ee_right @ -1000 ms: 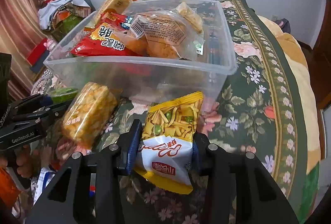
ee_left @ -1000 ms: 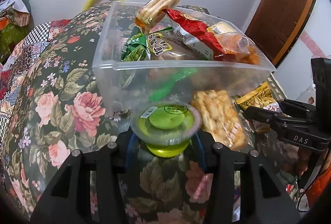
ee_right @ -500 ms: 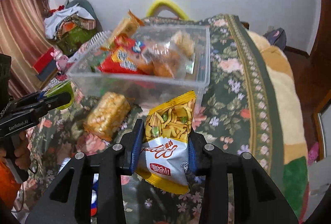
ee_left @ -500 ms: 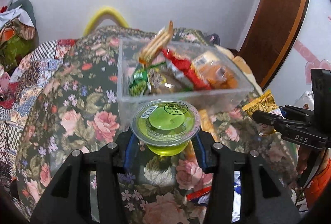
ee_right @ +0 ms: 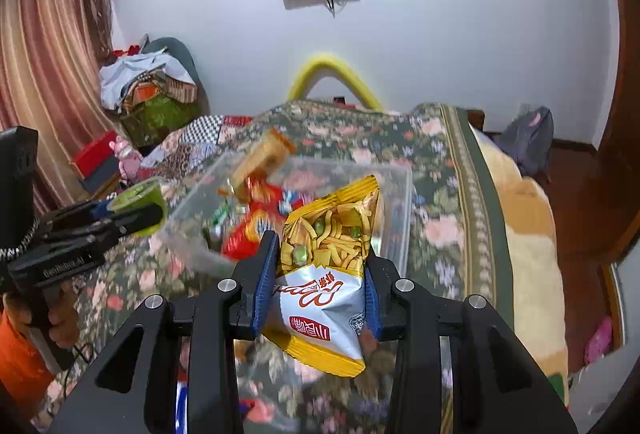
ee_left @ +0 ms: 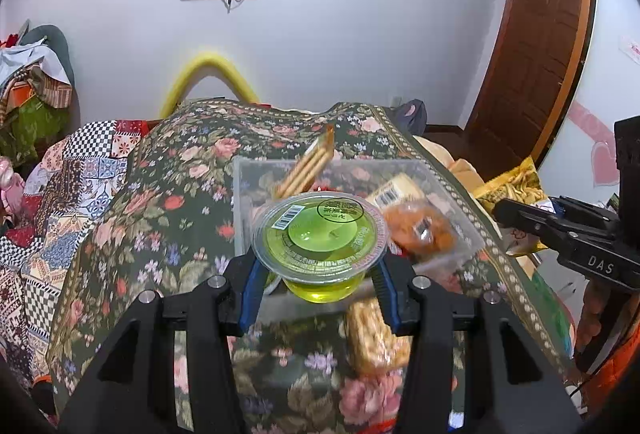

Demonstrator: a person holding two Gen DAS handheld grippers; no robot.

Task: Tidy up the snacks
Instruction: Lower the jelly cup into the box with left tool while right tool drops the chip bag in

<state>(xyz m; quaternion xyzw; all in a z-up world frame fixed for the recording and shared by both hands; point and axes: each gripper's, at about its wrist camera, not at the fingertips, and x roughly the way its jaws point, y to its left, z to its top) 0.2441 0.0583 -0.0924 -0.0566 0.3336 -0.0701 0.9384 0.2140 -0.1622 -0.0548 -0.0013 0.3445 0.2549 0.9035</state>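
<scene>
My left gripper [ee_left: 320,274] is shut on a green jelly cup [ee_left: 320,238] with a clear lid, held in the air in front of the clear plastic bin [ee_left: 452,193]. The bin holds several snack packs, among them a biscuit pack [ee_left: 308,165] sticking up and an orange pack [ee_left: 420,226]. My right gripper [ee_right: 320,274] is shut on a yellow and white snack bag [ee_right: 324,274], raised above the near side of the bin [ee_right: 396,193]. Each gripper shows at the edge of the other's view: right gripper [ee_left: 560,230], left gripper [ee_right: 100,222].
A yellow snack pack [ee_left: 372,338] lies on the floral bedspread [ee_left: 160,218] just before the bin. Piled clothes [ee_right: 148,85] sit at the far left by a curtain. A wooden door [ee_left: 536,45] stands at right. A person's hand [ee_right: 60,318] holds the left gripper.
Both grippers have risen with their snacks and tilted up, so the bin now looks smaller and lower and more of the wall shows. The grips look unchanged.
</scene>
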